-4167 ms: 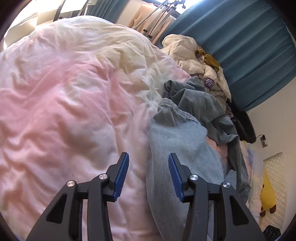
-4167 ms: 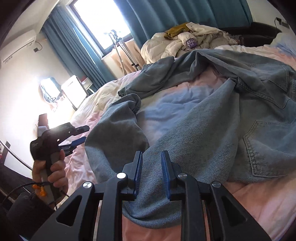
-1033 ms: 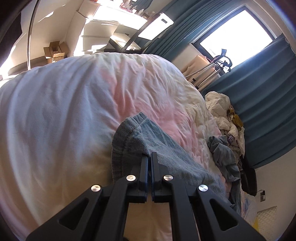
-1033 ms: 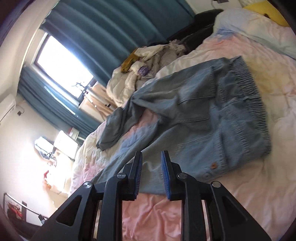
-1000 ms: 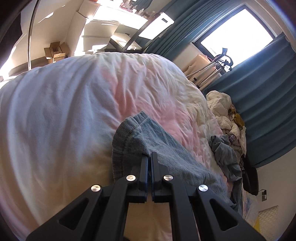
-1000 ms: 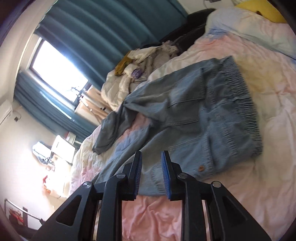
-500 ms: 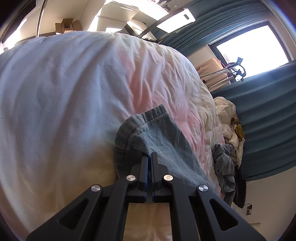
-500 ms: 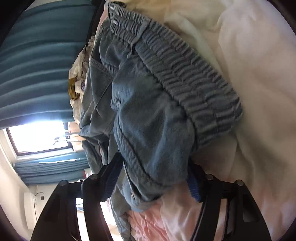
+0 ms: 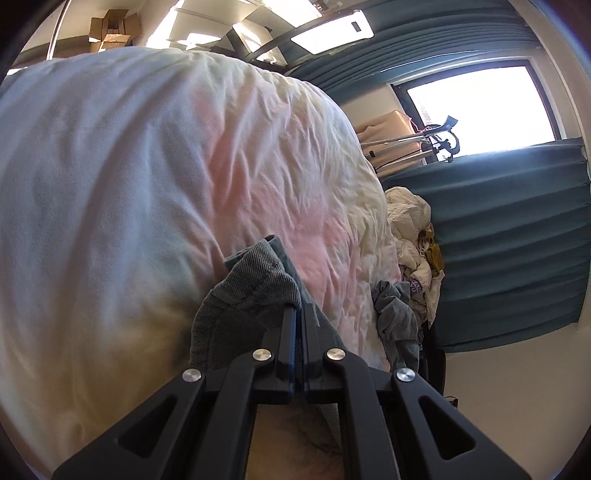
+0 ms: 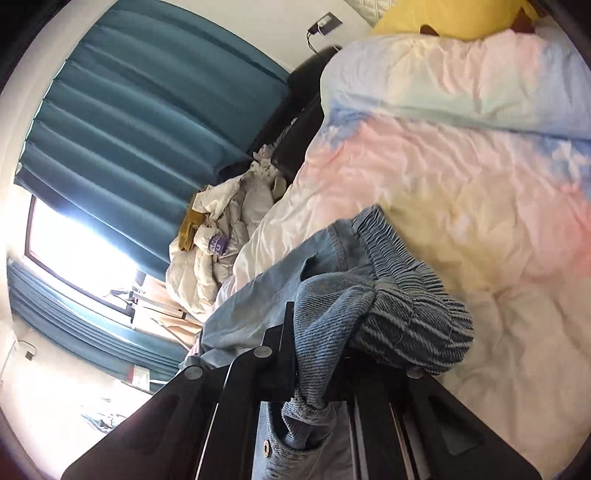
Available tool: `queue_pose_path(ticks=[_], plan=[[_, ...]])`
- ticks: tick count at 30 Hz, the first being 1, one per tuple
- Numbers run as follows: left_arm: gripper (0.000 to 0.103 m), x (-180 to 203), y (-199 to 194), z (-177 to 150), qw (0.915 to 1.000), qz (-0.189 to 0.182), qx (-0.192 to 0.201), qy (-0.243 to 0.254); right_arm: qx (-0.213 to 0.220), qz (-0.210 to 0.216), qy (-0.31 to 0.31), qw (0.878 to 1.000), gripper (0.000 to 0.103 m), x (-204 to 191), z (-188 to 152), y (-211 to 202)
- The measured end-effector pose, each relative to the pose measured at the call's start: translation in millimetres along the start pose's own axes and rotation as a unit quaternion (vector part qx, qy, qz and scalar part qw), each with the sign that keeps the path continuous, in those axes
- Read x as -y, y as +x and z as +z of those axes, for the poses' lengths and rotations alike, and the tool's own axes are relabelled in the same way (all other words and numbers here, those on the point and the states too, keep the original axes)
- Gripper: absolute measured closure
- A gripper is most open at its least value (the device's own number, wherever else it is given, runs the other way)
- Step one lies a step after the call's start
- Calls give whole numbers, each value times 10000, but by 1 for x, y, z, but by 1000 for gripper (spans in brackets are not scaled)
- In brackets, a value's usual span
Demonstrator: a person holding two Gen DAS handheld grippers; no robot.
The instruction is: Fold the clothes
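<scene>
A pair of light blue denim trousers lies across the pink and white duvet [image 9: 147,184]. In the left wrist view my left gripper [image 9: 299,312] is shut on the hem of one trouser leg [image 9: 243,295], which bunches up over the left finger. In the right wrist view my right gripper [image 10: 317,325] is shut on the elastic waistband [image 10: 406,306]. The cloth drapes over the jaws and hides the right finger. The rest of the trousers [image 10: 255,314] trails away behind the left finger.
A pile of pale clothes [image 9: 410,236] [image 10: 221,236] lies at the bed's far edge by the teal curtains [image 9: 509,240]. A grey garment [image 9: 395,317] hangs near it. A stand [image 9: 424,140] is at the window. A yellow cushion [image 10: 443,18] lies at the bed head.
My right gripper swung over to the waistband, widened around it, then shut on it and lifted it. My left gripper kept its grip on the hem, rolled a little, and the hem bunched up.
</scene>
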State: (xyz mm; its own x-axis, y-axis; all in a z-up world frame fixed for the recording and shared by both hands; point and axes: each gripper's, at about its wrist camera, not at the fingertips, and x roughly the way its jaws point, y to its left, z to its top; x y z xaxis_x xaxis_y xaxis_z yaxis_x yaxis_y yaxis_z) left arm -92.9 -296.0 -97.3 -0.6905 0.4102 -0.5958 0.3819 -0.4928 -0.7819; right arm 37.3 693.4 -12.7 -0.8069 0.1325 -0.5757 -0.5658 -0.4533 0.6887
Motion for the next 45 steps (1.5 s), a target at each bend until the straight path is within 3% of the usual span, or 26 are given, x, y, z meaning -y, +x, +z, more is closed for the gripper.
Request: queue_pose_path(ticks=[3,10,12,16,19,26,32,36,40,45], plan=[[101,-5,7,-16,9991,299,-299,45,-76,-335,-64,9994,99,31,-2,10],[101,-34,10,-49,9897,1220,-752,14,-514,-722,-41,9961,97,112,-45,26],[101,-41,10,-54,9856,1498,-777,49,-639,-754,-184,9949,96,114,-51,24],[99,-48,7,-56,9846,1539,-827,-74,-956,-957,-746,9880,88,98,-59,17],[90,-44,4,-59,9841,1554,-857,-2,-1115,-1102,-1469,9767,85,74,-70,2],[89,-36,10,-69,9807,1707,-935,210,-1054,-1642,-3032,9327,66,24,-116,-50],[89,-31,19,-75,9744,2053,-764,513,-1046,-1172,-3687,9162,66,-35,-149,-73],[89,-27,22,-80,9729,2120,-664,646,-1315,-587,-4219,8952,66,-118,-191,-48],[89,-32,27,-80,9735,2162,-577,477,-1721,146,-4764,8621,66,-208,-255,-20],[89,-38,31,-81,9727,2184,-635,464,-2428,972,-5338,8041,66,-309,-357,6]])
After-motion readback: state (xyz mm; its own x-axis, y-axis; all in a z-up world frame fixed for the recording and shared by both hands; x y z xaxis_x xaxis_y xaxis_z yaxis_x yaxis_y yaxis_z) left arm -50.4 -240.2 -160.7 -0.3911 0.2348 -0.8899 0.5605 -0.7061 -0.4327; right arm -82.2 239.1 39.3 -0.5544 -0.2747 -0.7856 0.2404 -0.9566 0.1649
